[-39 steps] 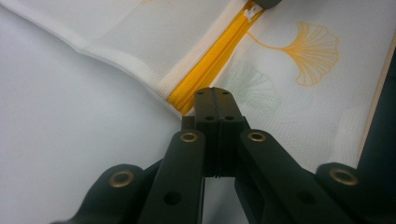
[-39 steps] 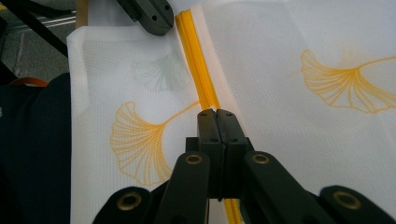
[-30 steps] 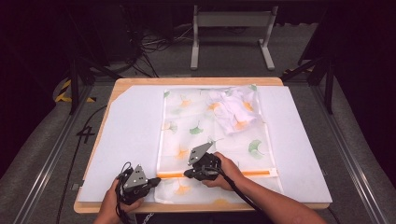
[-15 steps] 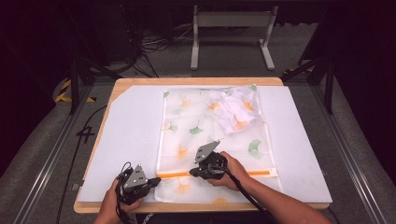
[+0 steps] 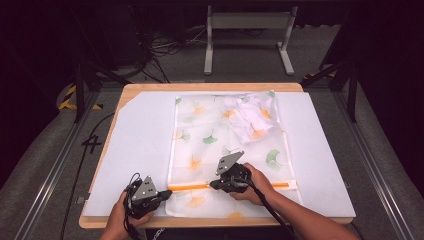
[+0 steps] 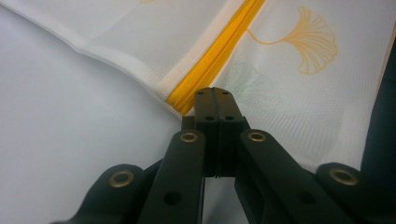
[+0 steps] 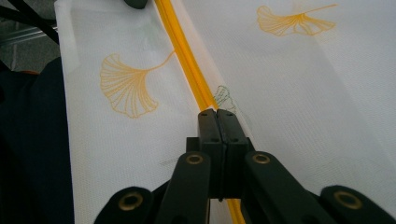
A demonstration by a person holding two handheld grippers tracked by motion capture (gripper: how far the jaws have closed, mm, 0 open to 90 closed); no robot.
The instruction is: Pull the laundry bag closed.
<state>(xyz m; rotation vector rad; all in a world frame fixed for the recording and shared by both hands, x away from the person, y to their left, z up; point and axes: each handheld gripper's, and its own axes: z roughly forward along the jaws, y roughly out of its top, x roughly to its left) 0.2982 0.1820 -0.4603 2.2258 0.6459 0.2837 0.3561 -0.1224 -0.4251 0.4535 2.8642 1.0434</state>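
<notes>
Mesh bag (image 5: 227, 150) laid flat on white mat (image 5: 135, 150), zip (image 5: 200, 186) near front edge | left gripper (image 5: 162, 196) jaws pressed together at zip's end | right gripper (image 5: 214, 184) jaws closed over zip mid-length.

A: Place type? Lab or recording studio, not a home.

B: Agreed. Black surroundings, grey carpet floor (image 5: 380, 150), wooden table (image 5: 210, 87) with a white mat (image 5: 140, 150) on top.

A: Metal rails (image 5: 50, 170) flank the table at 9 and 3 o'clock. Loose cables (image 5: 165, 45) on the floor at 11.

B: A grey metal stand (image 5: 247, 30) at 12 o'clock. Rig setup.
</notes>
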